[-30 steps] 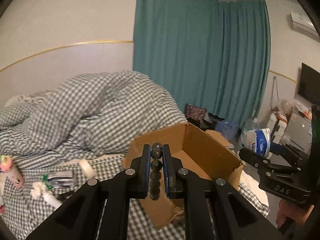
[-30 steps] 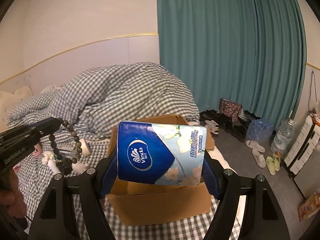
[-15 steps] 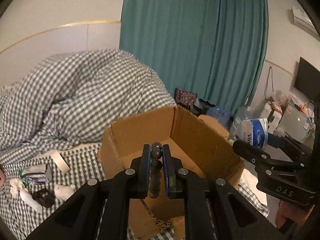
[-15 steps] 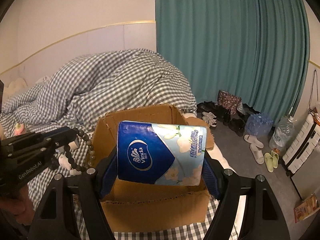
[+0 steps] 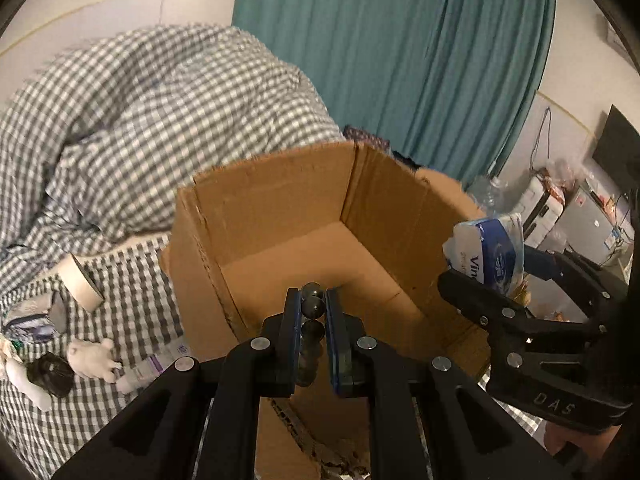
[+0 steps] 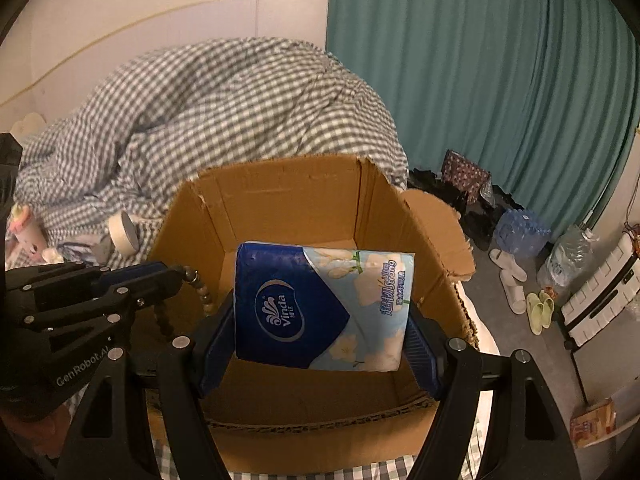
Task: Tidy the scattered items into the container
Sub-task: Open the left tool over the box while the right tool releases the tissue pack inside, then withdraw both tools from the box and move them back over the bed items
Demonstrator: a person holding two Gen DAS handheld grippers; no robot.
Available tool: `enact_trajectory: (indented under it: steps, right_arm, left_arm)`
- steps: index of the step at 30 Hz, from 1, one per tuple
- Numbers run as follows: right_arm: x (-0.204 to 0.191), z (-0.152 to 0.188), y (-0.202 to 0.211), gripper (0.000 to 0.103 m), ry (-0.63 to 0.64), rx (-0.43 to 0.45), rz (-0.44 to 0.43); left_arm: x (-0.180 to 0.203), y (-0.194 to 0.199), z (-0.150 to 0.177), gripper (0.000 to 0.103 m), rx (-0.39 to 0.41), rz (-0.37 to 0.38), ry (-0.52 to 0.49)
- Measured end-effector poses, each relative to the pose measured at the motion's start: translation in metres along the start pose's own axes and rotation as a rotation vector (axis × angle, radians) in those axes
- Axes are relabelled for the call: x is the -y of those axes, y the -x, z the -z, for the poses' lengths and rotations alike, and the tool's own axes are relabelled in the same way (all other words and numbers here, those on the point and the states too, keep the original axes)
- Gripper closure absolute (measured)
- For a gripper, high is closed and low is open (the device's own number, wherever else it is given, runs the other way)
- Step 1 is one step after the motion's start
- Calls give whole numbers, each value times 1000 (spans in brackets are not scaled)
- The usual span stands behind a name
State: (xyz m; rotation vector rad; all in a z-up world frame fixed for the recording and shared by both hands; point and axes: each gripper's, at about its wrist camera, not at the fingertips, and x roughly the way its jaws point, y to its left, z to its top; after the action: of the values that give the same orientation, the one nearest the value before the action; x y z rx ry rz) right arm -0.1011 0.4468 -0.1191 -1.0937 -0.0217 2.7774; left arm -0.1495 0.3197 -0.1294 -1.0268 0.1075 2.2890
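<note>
An open cardboard box (image 5: pixel 280 184) (image 6: pixel 288 188) stands on the checked bed, with no item on the part of its floor that shows. My left gripper (image 5: pixel 313 300) (image 6: pixel 176 274) is shut on a string of dark beads (image 5: pixel 312 308) (image 6: pixel 202 292) and hangs over the box's near left part. My right gripper (image 6: pixel 322 320) (image 5: pixel 480 276) is shut on a blue tissue pack (image 6: pixel 320 308) (image 5: pixel 490 256), held above the box's near right side. Both point down into the box.
A roll of tape (image 5: pixel 80 280) (image 6: pixel 124 232), a white plush toy (image 5: pixel 90 362), a dark round item (image 5: pixel 50 372) and a pouch (image 5: pixel 30 320) lie on the bed left of the box. A heaped checked duvet (image 5: pixel 160 120) lies behind. Shoes and bottles (image 6: pixel 520 236) sit on the floor at right.
Both grippers have come forward and down with their loads, from short of the box to over its opening. The box now fills far more of each view.
</note>
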Motion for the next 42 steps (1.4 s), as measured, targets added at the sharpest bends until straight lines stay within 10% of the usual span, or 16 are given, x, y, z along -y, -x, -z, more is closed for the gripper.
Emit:
enact_trajectory:
  steps: [22,42]
  right_arm:
    - [-2,-21,88,10,-78,198,54]
    - [-117,-30,155,0,17,301,-95]
  left_arm:
    - [-2,97,-7,10,207,-160,-49]
    - [-106,246,38,0,355,-490,129]
